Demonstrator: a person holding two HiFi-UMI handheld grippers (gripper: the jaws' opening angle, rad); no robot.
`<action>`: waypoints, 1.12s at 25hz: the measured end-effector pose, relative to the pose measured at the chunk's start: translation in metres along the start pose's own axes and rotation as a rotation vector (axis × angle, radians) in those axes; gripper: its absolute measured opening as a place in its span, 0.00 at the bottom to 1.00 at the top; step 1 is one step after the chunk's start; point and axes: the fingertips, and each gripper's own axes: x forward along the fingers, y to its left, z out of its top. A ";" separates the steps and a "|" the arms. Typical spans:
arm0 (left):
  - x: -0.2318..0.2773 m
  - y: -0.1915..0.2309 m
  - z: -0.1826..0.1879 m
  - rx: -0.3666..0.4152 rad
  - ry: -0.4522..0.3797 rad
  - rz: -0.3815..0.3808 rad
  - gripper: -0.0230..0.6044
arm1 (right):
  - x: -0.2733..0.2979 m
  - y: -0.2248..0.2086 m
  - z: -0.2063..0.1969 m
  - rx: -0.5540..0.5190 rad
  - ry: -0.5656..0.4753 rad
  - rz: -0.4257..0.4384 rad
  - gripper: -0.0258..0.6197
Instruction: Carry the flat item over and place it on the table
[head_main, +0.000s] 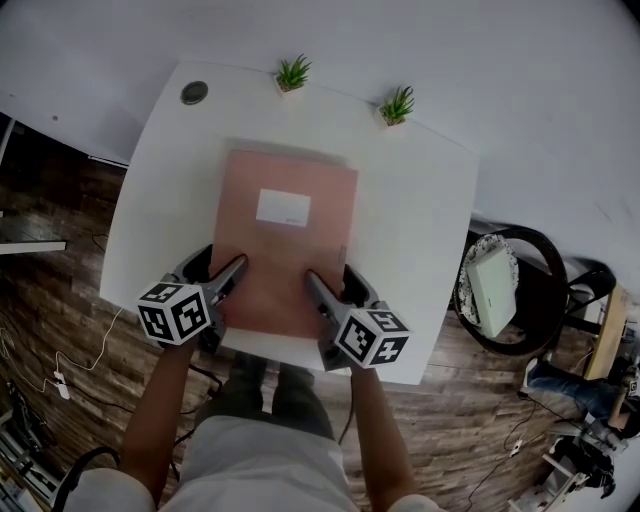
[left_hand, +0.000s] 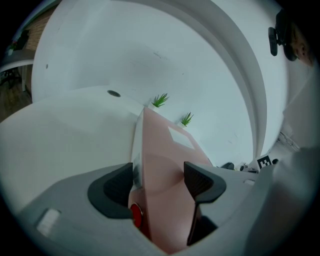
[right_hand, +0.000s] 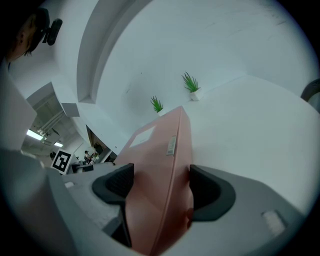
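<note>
Two grips: left tongs (head_main: 228, 280) and right tongs (head_main: 325, 290) each clamp the pink flat item (head_main: 285, 235) at its near edge. Looks light and bendy; the far end ahead may droop toward the desk (head_main: 420, 200).

The left forearm (head_main: 152, 415) and right forearm (head_main: 385, 440) reach forward side by side; the left hand-held gripper (head_main: 220, 270) has its jaws clamped on the near left edge of the flat pink item (head_main: 290, 250); the right hand-held gripper (head_main: 335, 288) grips its near right edge.
</note>
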 end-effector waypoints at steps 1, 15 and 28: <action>0.000 0.000 0.000 -0.001 -0.001 -0.002 0.55 | 0.000 0.000 0.000 0.000 -0.001 0.003 0.57; -0.025 -0.003 0.011 0.056 -0.091 0.046 0.49 | -0.020 0.003 0.002 -0.120 -0.044 -0.029 0.57; -0.062 -0.023 0.034 0.116 -0.204 0.071 0.10 | -0.061 0.017 0.033 -0.186 -0.186 -0.127 0.08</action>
